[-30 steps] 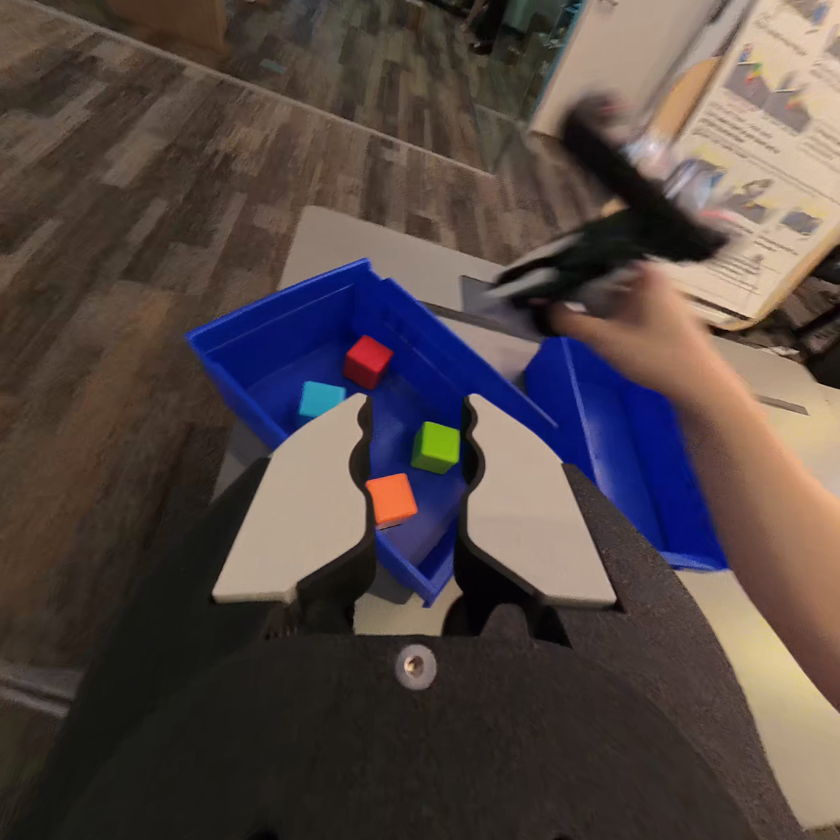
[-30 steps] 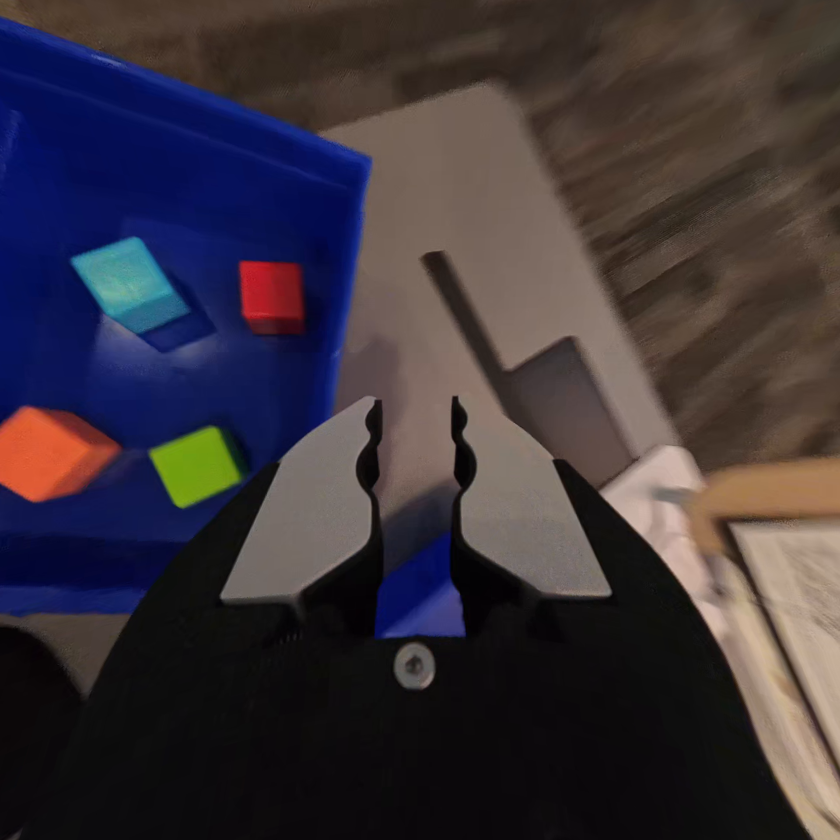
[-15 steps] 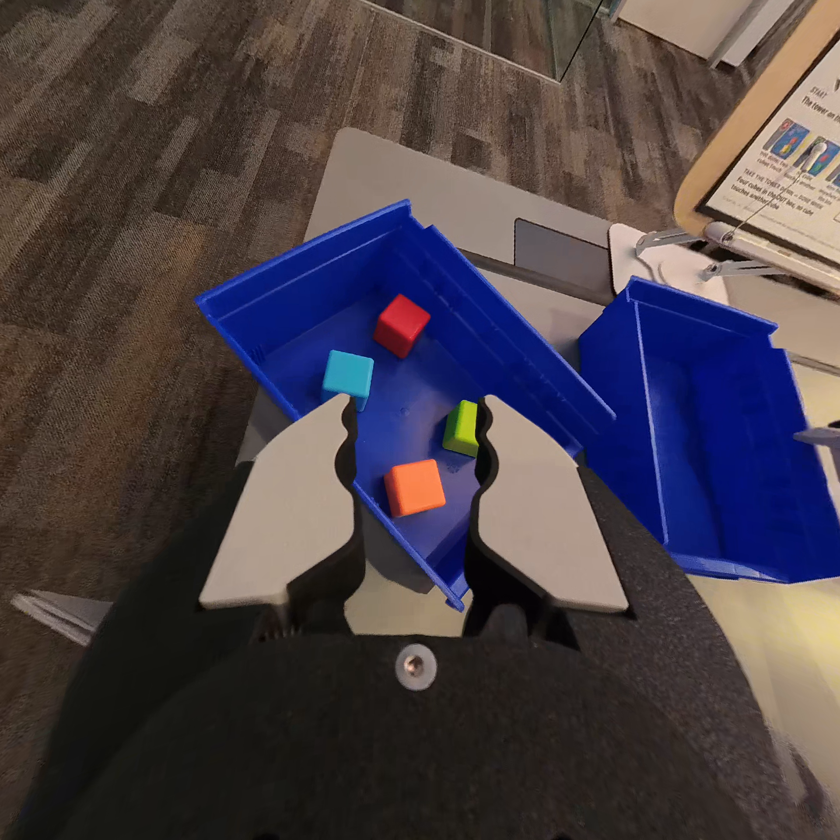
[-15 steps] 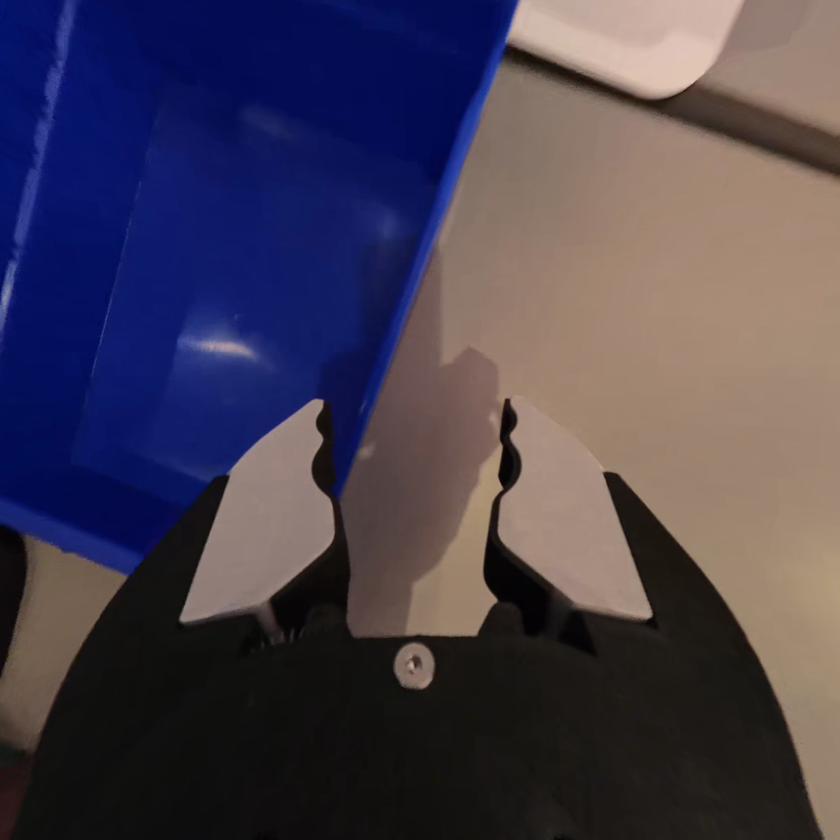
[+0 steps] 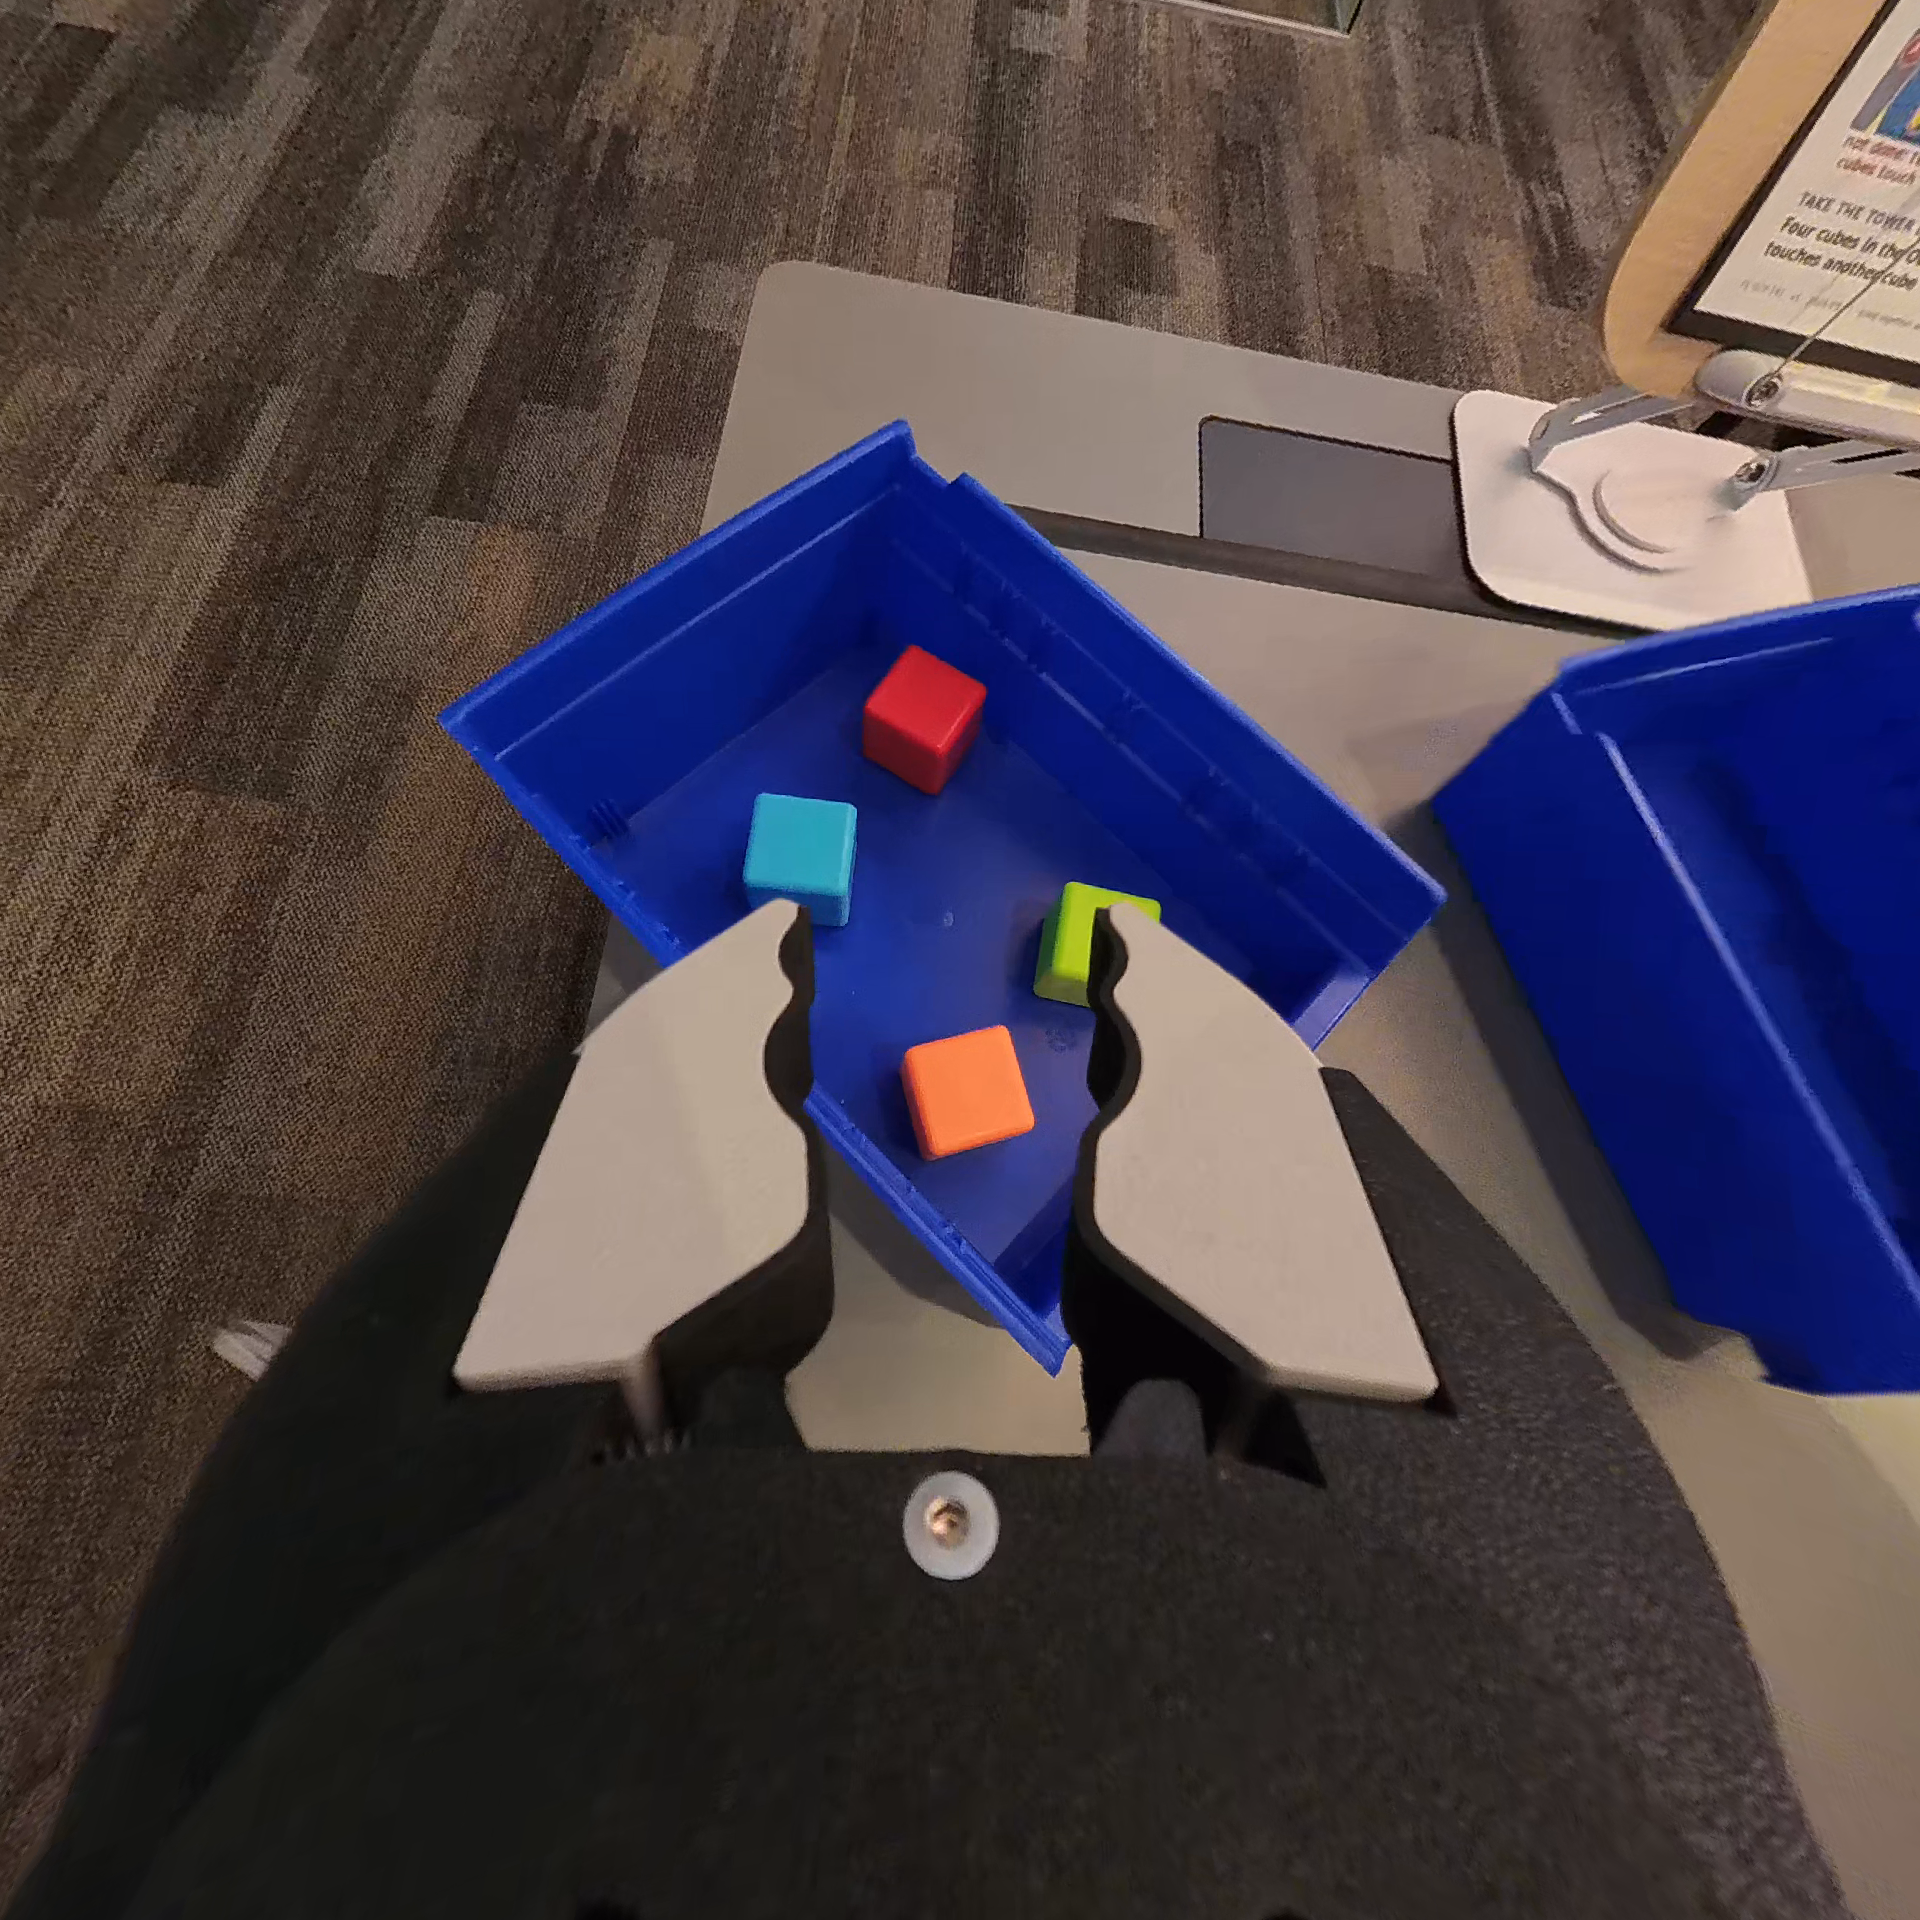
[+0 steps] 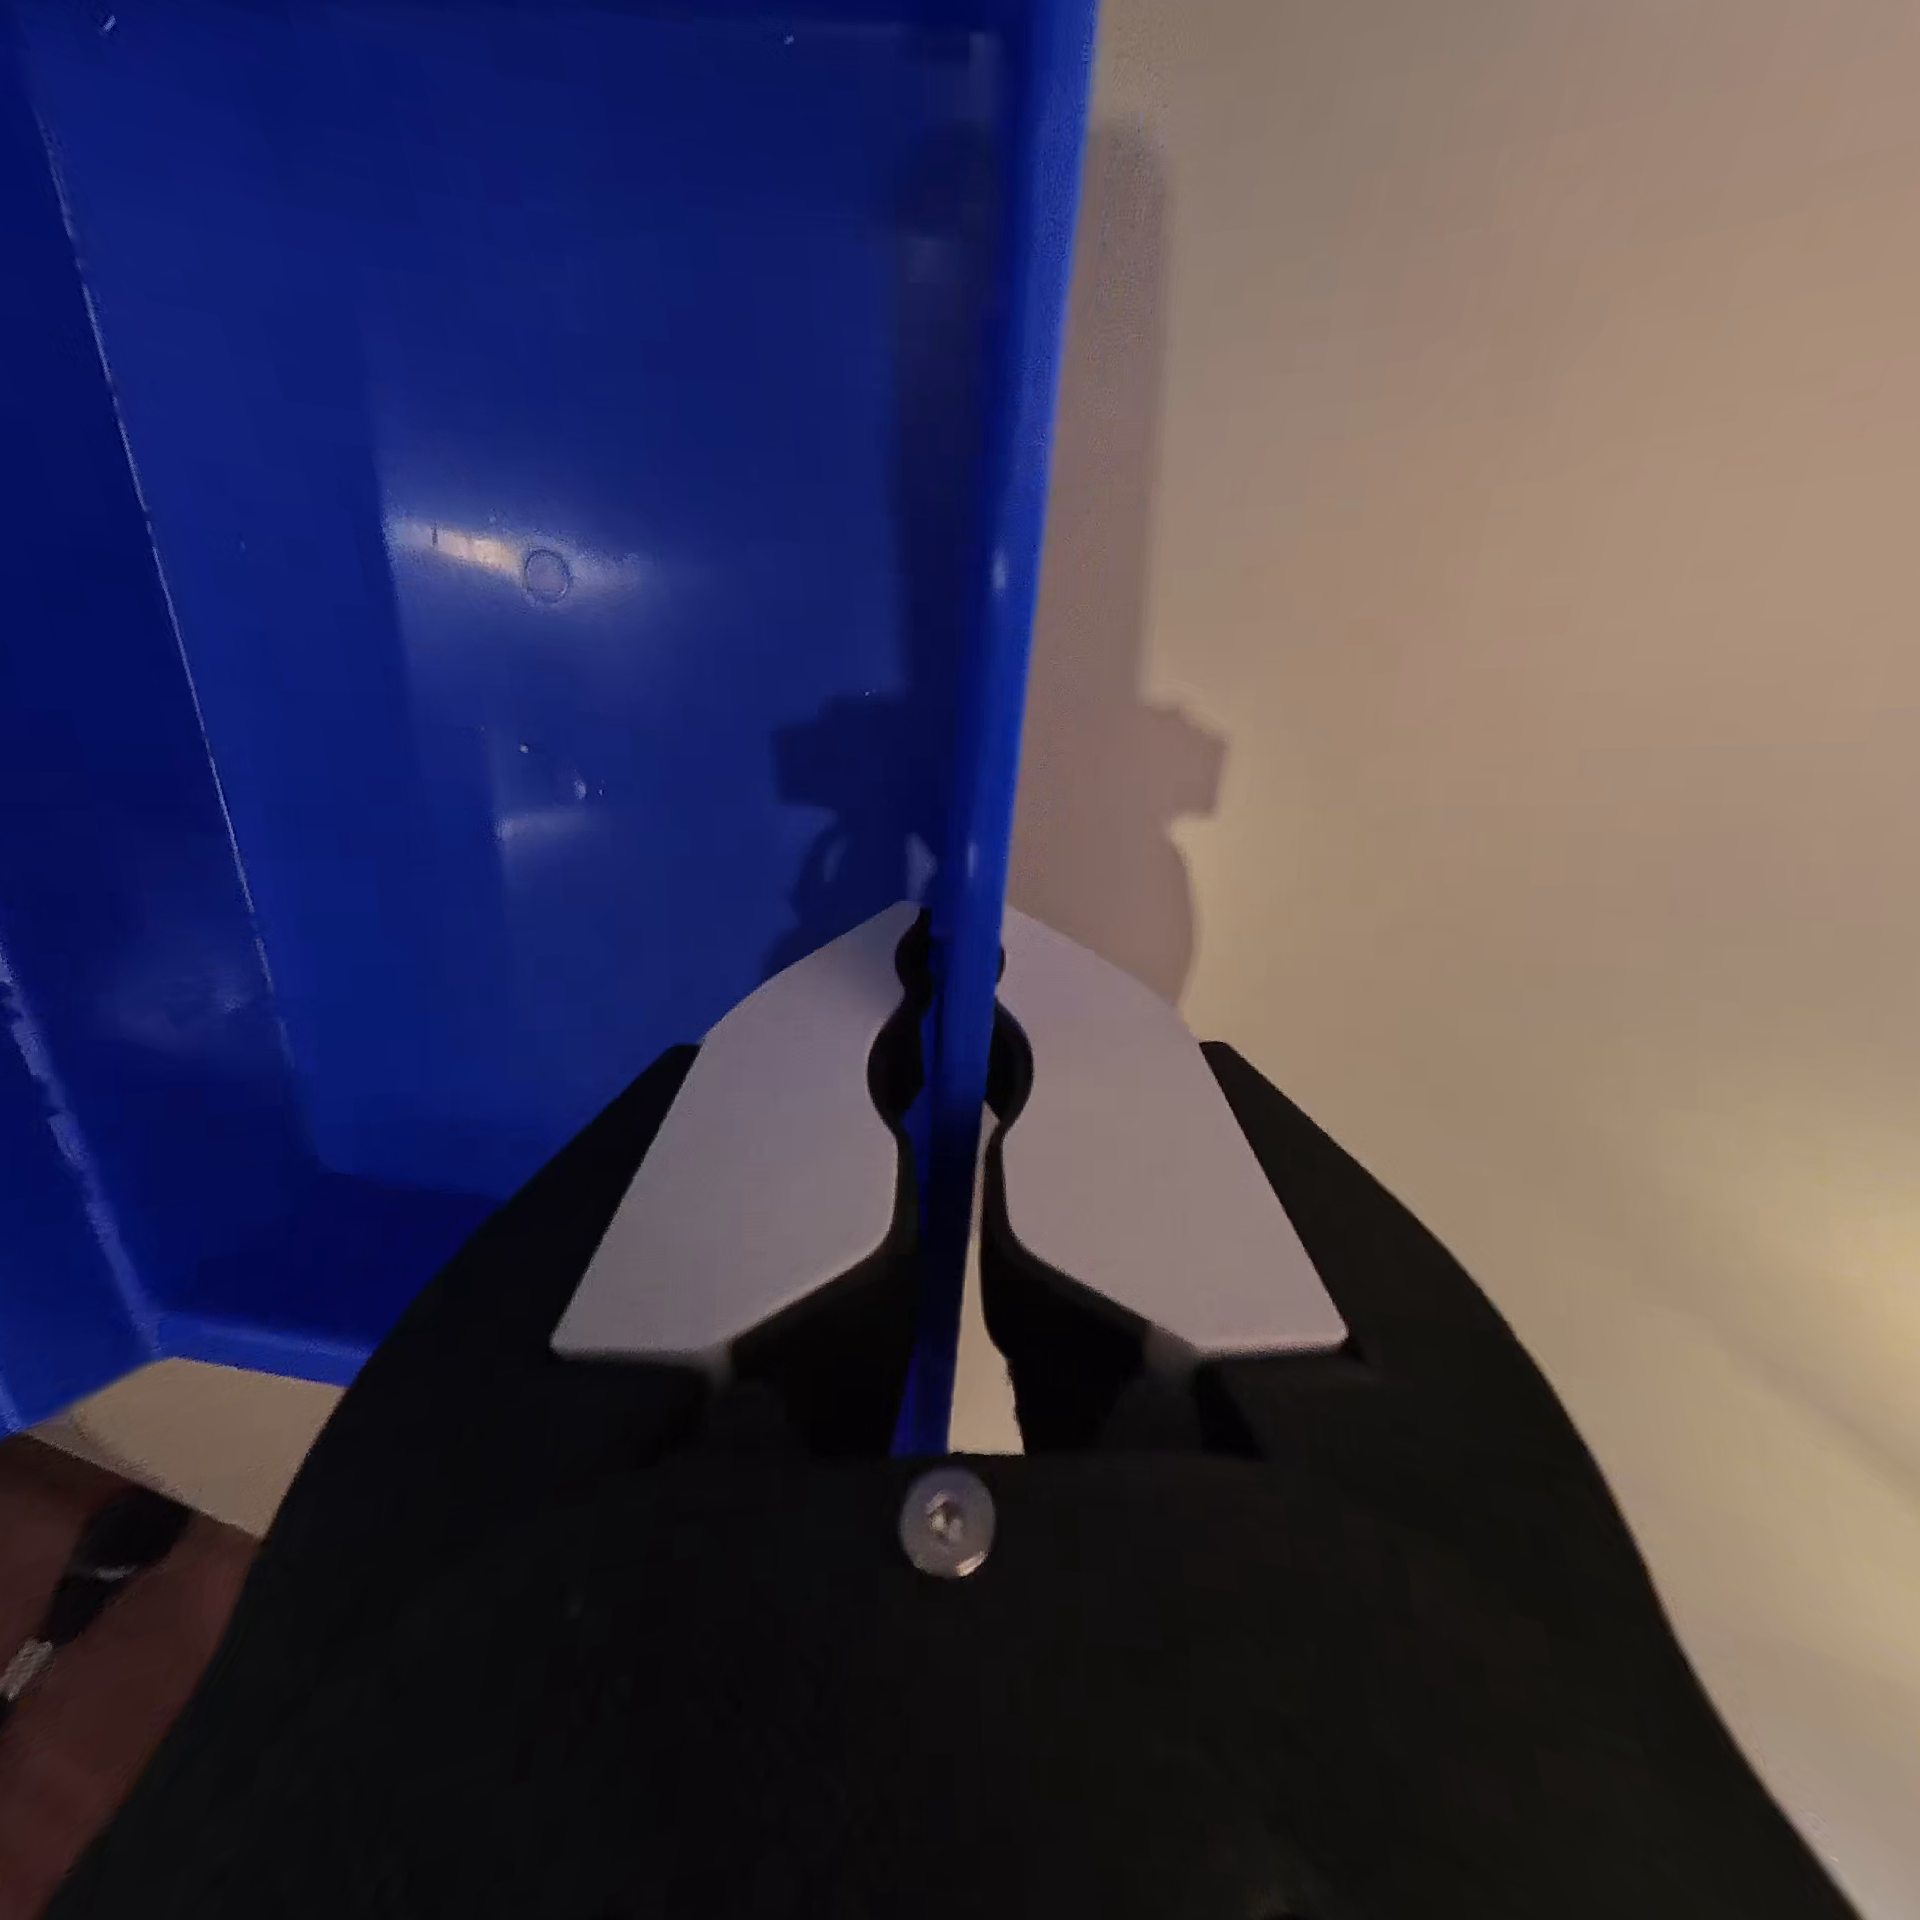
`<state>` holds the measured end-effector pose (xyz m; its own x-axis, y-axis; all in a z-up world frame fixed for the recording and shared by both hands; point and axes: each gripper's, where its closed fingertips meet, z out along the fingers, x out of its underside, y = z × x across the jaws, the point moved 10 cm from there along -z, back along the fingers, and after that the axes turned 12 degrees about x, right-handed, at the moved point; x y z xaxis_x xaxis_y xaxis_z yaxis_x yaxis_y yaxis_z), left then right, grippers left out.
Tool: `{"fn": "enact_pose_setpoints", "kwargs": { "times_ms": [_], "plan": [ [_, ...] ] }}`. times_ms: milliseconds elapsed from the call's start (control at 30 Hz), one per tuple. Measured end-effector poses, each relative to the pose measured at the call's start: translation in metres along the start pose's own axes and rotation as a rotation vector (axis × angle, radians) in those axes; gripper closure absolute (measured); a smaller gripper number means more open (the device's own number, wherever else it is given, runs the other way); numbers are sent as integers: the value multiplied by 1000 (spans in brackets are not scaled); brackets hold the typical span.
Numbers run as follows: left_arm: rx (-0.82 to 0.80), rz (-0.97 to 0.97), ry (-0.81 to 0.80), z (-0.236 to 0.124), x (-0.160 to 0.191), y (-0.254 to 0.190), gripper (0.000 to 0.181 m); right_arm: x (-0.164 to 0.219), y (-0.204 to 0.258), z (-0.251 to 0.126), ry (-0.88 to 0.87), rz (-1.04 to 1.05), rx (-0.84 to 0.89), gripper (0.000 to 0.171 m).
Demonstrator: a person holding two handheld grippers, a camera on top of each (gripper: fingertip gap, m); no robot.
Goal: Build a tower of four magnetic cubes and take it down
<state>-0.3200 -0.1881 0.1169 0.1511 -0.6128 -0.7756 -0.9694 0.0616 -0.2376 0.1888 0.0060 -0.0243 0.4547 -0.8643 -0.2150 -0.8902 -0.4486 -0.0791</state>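
In the left wrist view a blue bin [image 5: 665, 644] sits at the table's left corner and holds separate cubes: red [image 5: 923, 715], cyan [image 5: 800, 854], green [image 5: 1068, 940] and orange [image 5: 966, 1089]. My left gripper [image 5: 948, 920] is open and empty above the bin's near end, with the orange cube between its fingers farther down. A second, empty blue bin [image 5: 1704, 935] stands to the right. In the right wrist view my right gripper [image 6: 961, 925] is shut on that empty bin's right side wall [image 6: 1023, 520].
A grey table [image 5: 1039, 364] carries both bins, with a dark inset panel [image 5: 1320, 494] at the back. A white stand base [image 5: 1621, 520] with a framed instruction board [image 5: 1766, 197] is at the back right. Carpet floor [image 5: 312, 416] lies beyond the table's left edge. Spacing between my two grippers at the tips: around 55 cm.
My right gripper swung from over the cube bin to the empty bin and closed on its side wall. My left gripper opened wider and stayed over the cubes.
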Motion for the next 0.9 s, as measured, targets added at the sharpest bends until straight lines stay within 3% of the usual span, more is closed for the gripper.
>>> {"fn": "enact_pose_setpoints", "kwargs": {
  "times_ms": [500,700,900],
  "plan": [
    [-114,165,79,29,-14,-32,128,128,-220,-7,32,367,75,163],
    [-150,140,106,38,-12,-27,124,166,-269,-10,-21,438,142,163],
    [-189,54,124,37,-5,-7,122,175,-276,-10,-48,482,102,164]
  ]
}}
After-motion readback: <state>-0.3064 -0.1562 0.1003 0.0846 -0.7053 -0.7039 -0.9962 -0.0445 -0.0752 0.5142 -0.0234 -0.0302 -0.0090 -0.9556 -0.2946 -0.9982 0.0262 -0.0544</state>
